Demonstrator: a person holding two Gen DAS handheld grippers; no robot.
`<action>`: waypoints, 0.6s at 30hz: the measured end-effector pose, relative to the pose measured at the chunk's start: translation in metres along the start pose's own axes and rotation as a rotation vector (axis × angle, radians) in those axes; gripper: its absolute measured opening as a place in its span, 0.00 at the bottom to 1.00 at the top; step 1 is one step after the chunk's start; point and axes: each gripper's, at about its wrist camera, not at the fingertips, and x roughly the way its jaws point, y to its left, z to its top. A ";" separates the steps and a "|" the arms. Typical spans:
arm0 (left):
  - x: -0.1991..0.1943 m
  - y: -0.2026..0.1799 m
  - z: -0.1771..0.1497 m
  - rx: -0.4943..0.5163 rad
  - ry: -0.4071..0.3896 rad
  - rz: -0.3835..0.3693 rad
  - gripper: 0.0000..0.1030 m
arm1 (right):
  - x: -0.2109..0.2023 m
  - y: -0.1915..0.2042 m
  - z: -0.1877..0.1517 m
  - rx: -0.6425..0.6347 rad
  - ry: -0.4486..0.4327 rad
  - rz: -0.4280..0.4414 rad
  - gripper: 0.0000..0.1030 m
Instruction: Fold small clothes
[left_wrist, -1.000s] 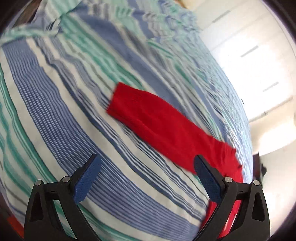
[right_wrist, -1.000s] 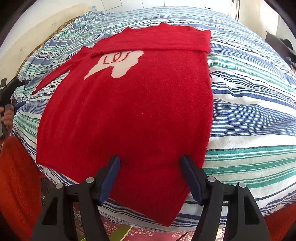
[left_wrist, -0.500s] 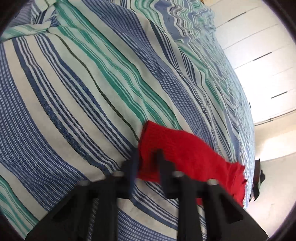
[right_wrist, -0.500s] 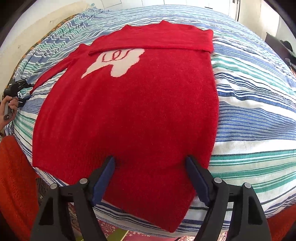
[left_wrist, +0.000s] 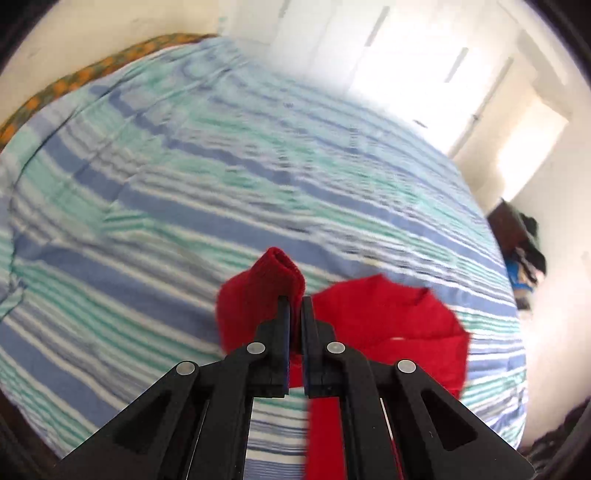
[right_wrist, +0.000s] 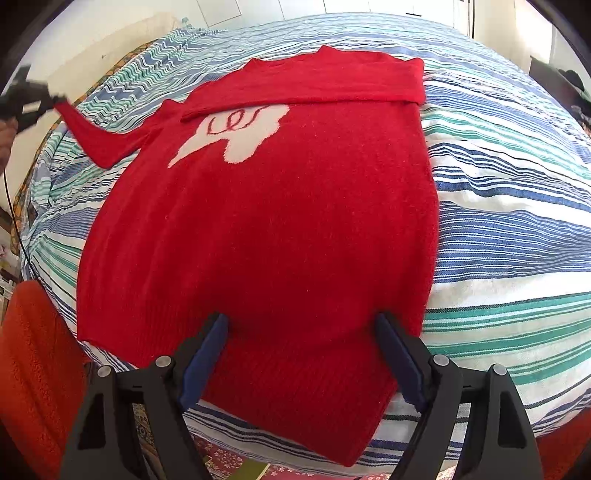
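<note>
A red knit sweater (right_wrist: 280, 221) with a white chest motif lies flat on the striped bed (right_wrist: 517, 206). Its right sleeve is folded across the top. My left gripper (left_wrist: 294, 301) is shut on the cuff of the left sleeve (left_wrist: 258, 295) and holds it lifted off the bed; it also shows at the far left of the right wrist view (right_wrist: 55, 99), where the sleeve (right_wrist: 99, 142) hangs stretched. My right gripper (right_wrist: 301, 325) is open and empty, with its jaws either side of the sweater's hem.
The bed's near edge runs under the hem, with a patterned floor (right_wrist: 229, 461) below. An orange-red fabric (right_wrist: 33, 369) sits at the lower left. White cupboard doors (left_wrist: 424, 62) and a dark pile of clothes (left_wrist: 524, 251) stand beyond the bed.
My left gripper closed on the sleeve cuff and lifted it off the bed, swinging its view up. My right gripper stayed open at the hem, shifting only slightly.
</note>
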 end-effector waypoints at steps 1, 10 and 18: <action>0.003 -0.037 0.001 0.045 -0.006 -0.054 0.02 | -0.001 0.000 0.000 0.003 -0.003 0.006 0.80; 0.118 -0.239 -0.152 0.395 0.247 -0.138 0.68 | -0.004 -0.003 -0.002 0.027 -0.022 0.039 0.80; 0.082 -0.055 -0.216 0.117 0.315 -0.010 0.66 | -0.010 -0.005 -0.009 0.017 -0.038 0.068 0.81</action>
